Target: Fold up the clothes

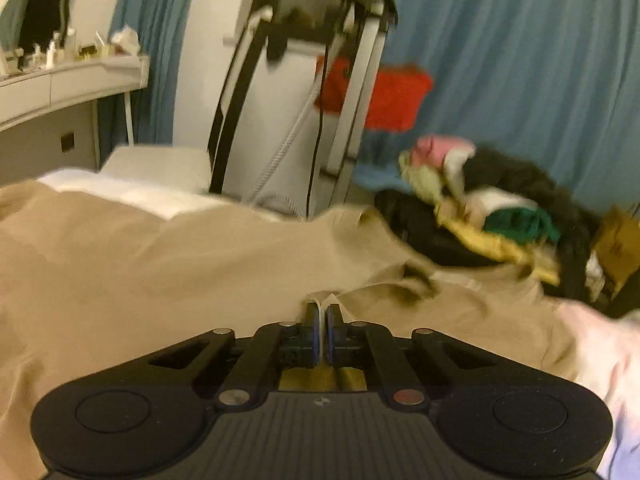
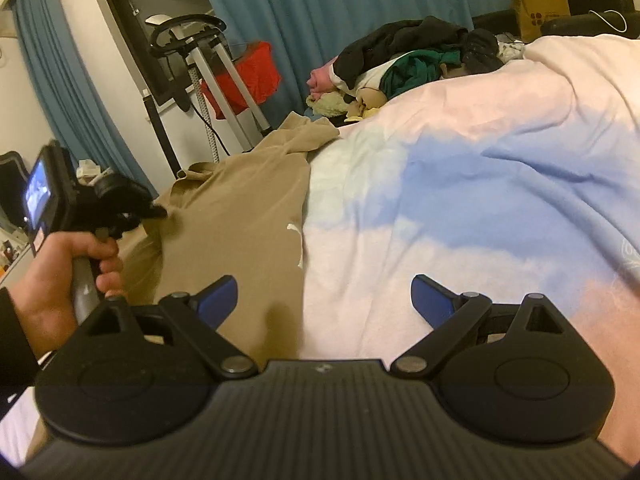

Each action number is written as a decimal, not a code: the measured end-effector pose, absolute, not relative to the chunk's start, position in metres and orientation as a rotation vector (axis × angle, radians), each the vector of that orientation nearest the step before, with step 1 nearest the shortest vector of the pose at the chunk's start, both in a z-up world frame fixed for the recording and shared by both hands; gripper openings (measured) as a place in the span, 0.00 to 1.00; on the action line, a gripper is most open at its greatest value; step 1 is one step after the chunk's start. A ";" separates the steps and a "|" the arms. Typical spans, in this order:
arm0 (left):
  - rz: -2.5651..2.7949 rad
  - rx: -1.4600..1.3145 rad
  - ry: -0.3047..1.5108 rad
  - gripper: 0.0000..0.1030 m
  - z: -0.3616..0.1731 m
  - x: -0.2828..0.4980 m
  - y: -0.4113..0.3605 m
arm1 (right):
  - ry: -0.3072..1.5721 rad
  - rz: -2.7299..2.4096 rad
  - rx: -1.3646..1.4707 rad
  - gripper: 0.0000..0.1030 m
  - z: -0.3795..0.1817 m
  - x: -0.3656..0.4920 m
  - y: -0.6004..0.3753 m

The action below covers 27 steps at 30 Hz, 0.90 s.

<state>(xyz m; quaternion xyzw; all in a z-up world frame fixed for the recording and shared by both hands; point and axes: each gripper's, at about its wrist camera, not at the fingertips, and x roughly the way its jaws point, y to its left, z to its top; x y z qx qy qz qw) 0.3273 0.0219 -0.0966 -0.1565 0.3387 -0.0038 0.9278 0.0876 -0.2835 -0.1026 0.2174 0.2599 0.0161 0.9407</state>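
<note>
A tan shirt [image 1: 168, 264] lies spread over the bed and fills most of the left wrist view. My left gripper [image 1: 323, 314] is shut on a fold of it, with a white tag showing between the pads. In the right wrist view the same tan shirt [image 2: 244, 208] lies on the left part of the pink and blue duvet [image 2: 460, 184]. A hand holds the left gripper [image 2: 154, 212] at the shirt's left edge. My right gripper [image 2: 324, 294] hangs open above the shirt's right hem with nothing between its blue pads.
A heap of mixed clothes [image 2: 404, 60] lies at the far end of the bed, in front of blue curtains [image 2: 340, 4]. A garment steamer stand [image 2: 200, 64] with a red cloth stands beside the bed. A white dresser [image 1: 68, 84] is at the left. A paper bag [image 2: 538, 8] sits far right.
</note>
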 end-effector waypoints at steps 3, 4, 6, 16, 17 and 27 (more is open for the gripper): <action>-0.047 -0.358 0.736 0.32 -0.093 0.313 0.034 | 0.522 0.030 0.434 0.92 -0.100 0.089 -0.282; -0.073 -0.369 0.760 0.40 -0.088 0.297 0.036 | 0.516 0.029 0.427 0.92 -0.098 0.089 -0.282; -0.132 -0.386 0.810 0.47 -0.079 0.262 0.039 | 0.501 0.029 0.409 0.92 -0.093 0.086 -0.279; -0.339 -0.389 1.137 0.55 -0.079 0.044 0.023 | 0.422 0.040 0.344 0.92 -0.052 0.045 -0.267; -0.353 -0.382 1.156 0.55 -0.082 0.029 0.020 | 0.415 0.036 0.339 0.92 -0.047 0.037 -0.266; -0.467 -0.263 1.185 0.07 -0.086 -0.036 0.000 | 0.351 0.031 0.329 0.92 -0.008 -0.041 -0.253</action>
